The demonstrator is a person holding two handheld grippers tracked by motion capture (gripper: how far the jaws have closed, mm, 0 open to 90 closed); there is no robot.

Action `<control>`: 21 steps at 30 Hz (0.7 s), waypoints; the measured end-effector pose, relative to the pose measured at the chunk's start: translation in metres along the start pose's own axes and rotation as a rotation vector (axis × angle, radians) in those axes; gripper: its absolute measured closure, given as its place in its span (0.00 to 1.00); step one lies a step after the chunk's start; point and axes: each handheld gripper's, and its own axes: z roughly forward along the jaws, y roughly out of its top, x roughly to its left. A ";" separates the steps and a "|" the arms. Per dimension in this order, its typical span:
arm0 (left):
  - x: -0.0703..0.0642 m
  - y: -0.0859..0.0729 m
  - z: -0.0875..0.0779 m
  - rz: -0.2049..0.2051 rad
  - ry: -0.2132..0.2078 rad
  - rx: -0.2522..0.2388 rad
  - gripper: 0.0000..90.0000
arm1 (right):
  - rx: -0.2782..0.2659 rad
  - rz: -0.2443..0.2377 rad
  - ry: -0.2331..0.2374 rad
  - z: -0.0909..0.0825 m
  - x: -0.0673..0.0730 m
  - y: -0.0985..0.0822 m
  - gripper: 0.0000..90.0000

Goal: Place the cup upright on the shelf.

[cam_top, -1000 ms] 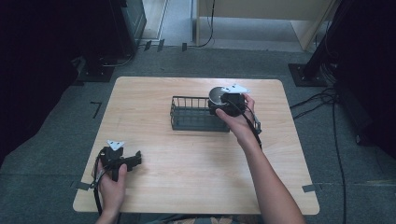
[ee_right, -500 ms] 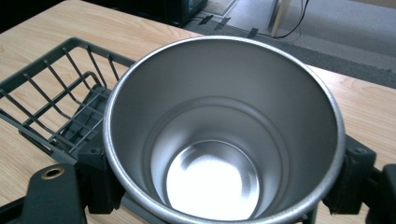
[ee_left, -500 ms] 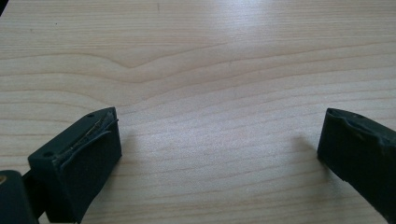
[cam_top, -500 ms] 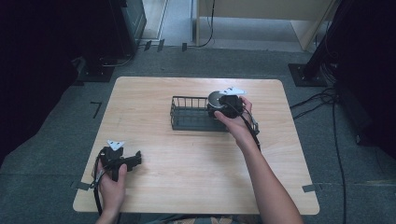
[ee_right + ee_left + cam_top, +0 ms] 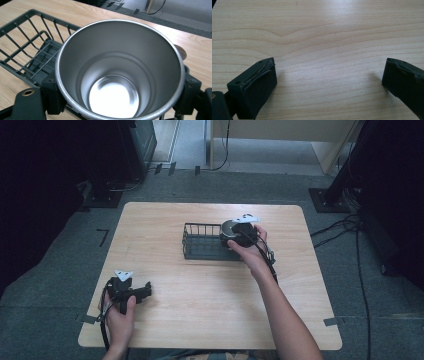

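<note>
The big wooden surface has a grey floor all around it. Near the middle of the surface sits a dark wire basket. It is long and low, with thin bars for walls.

At the right end of the basket is a shiny metal cup. The cup stands with its mouth up, and you can look right down to its bright round bottom. It is held over the basket's right end, with the basket bars just beside it and under it.

The right tongs are pinching the cup, one black jaw on each side of it, just under the rim. The person's right hand holds these tongs.

The left tongs are far from the basket, near the front left corner of the surface. Their jaws are spread wide, with only bare wood between them. The left hand holds them low over the surface.
</note>
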 end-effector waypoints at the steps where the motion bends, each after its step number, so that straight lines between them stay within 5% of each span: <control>1: 0.000 0.000 0.000 0.000 0.000 0.000 0.00 | 0.006 -0.001 -0.001 0.002 0.000 -0.001 0.20; 13: 0.000 0.000 0.000 0.001 0.000 0.000 0.00 | 0.012 0.011 0.022 0.004 -0.004 -0.008 0.19; 21: 0.000 0.000 0.000 0.000 0.000 0.000 0.00 | -0.003 0.033 0.048 -0.004 -0.007 -0.005 0.05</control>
